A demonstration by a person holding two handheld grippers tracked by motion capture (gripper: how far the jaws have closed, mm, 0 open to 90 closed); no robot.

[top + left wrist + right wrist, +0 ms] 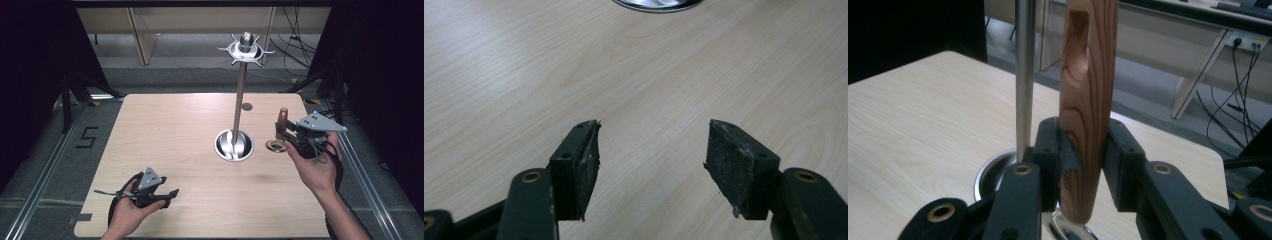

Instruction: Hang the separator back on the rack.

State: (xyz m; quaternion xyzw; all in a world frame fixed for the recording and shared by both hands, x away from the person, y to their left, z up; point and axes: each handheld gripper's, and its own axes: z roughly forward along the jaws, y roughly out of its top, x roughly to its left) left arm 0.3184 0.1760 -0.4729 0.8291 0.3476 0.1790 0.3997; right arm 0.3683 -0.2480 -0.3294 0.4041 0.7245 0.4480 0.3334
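A utensil with a reddish wooden handle (pixel 1088 100) stands upright, a slot cut near its top. My right gripper (pixel 1083 150) is shut on that handle. In the high view the handle (pixel 283 116) rises above the right gripper (pixel 281 131), and the utensil's round metal head (pixel 275 146) lies at table level below it. A steel stand (pixel 240 95) rises from a round base (pixel 233 145) at mid-table and carries a hook ring (pixel 246 49) on top. Its pole (pixel 1024 75) is just left of the held handle. My left gripper (pixel 170 194) is open near the front left, empty (pixel 651 160).
The wooden table (pixel 165 130) has a small grey disc (pixel 246 106) behind the stand. The stand's base rim (pixel 656 4) lies ahead of the left gripper. Metal rails run along both table sides, with dark curtains and cables beyond.
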